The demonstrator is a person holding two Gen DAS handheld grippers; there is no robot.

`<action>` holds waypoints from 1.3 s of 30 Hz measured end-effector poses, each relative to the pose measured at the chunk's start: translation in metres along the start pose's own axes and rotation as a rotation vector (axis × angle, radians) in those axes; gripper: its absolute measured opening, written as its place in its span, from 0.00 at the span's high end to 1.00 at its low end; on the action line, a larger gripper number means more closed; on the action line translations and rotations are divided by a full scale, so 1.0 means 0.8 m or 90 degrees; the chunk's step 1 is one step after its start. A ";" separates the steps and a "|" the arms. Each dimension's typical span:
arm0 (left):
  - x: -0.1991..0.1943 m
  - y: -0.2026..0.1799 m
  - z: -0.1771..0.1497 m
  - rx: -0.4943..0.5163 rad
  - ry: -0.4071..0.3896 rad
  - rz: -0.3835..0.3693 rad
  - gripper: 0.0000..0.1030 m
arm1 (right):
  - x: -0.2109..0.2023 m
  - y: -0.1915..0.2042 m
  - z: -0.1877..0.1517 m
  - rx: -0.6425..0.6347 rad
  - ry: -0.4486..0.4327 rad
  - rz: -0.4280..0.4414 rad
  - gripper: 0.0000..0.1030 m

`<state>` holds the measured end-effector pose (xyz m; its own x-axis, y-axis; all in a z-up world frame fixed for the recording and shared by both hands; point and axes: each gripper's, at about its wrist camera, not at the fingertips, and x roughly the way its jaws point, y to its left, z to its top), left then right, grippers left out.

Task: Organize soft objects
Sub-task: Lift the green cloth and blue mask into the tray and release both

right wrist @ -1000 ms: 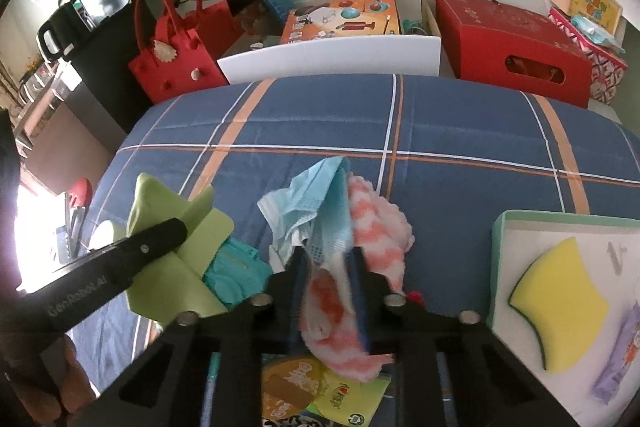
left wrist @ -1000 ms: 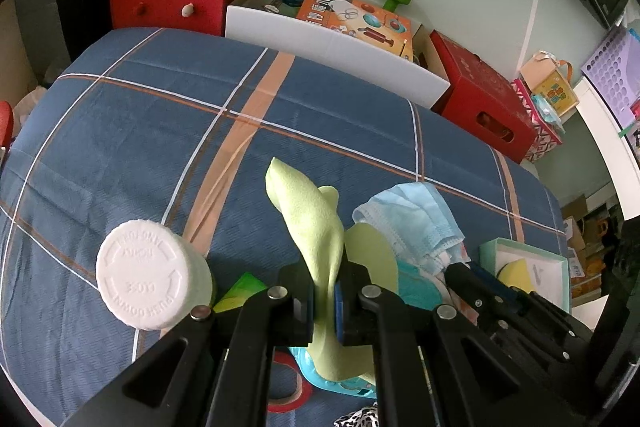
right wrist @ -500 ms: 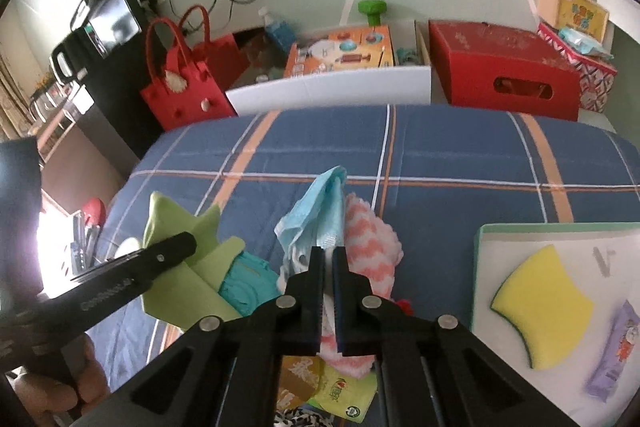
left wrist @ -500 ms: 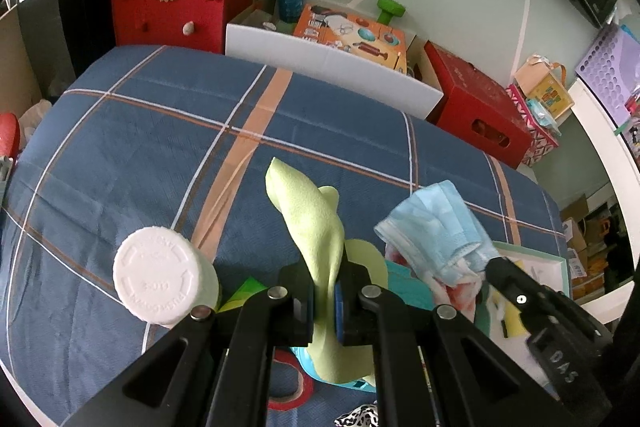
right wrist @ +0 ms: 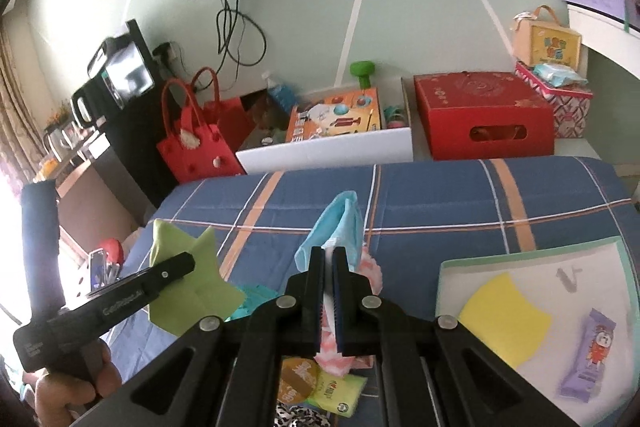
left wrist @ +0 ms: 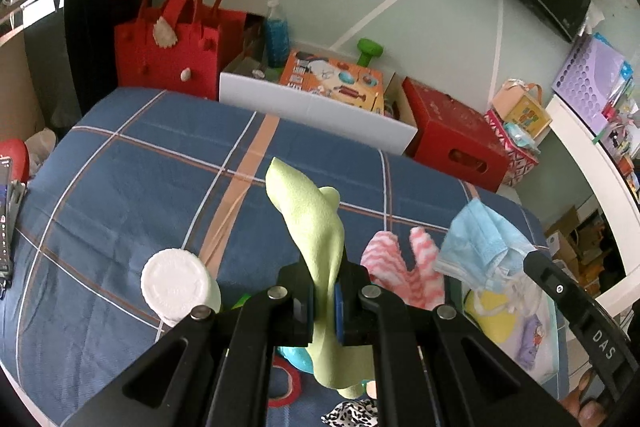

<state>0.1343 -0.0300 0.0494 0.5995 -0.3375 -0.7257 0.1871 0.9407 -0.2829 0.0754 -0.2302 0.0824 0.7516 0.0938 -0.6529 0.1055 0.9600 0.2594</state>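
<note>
My left gripper [left wrist: 325, 301] is shut on a light green cloth [left wrist: 310, 219] and holds it up above the blue plaid bed cover [left wrist: 160, 167]; the cloth also shows in the right wrist view [right wrist: 188, 291]. My right gripper [right wrist: 329, 301] is shut on a light blue face mask [right wrist: 334, 227], lifted off the bed; the mask also shows in the left wrist view [left wrist: 480, 247]. A pink and white fuzzy sock [left wrist: 404, 273] lies on the bed below the mask. A teal cloth [right wrist: 256, 301] lies under the green one.
A white tray [right wrist: 448, 275] on the right holds a yellow sponge [right wrist: 506, 315] and a purple snack packet [right wrist: 588, 355]. A white jar lid [left wrist: 176, 285], red tape ring [left wrist: 290, 385] and snack packets [right wrist: 320, 385] lie near. Red bag [left wrist: 168, 51], white box and red box [right wrist: 484, 115] stand behind the bed.
Both grippers have risen. My right gripper closed on the blue mask and lifted it off the pink sock, which stays on the bed. The green cloth rose with my left gripper.
</note>
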 end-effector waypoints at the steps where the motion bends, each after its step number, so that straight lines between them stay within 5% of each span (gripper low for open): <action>1: -0.003 -0.001 0.000 0.000 -0.004 -0.004 0.93 | -0.004 -0.003 0.000 0.004 -0.005 0.000 0.96; 14: -0.031 -0.060 -0.006 0.072 -0.041 -0.027 0.93 | -0.070 -0.066 0.007 0.066 -0.076 -0.036 0.96; 30: 0.002 -0.231 -0.068 0.269 0.009 -0.127 0.93 | -0.127 -0.210 -0.015 0.206 -0.104 -0.201 0.96; 39: 0.052 -0.280 -0.111 0.313 0.100 -0.171 0.93 | -0.081 -0.257 -0.037 0.229 -0.008 -0.240 0.96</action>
<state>0.0487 -0.2576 0.0267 0.3655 -0.5318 -0.7640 0.6788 0.7138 -0.1721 -0.0141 -0.4259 0.0503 0.6259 -0.2469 -0.7398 0.5860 0.7748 0.2372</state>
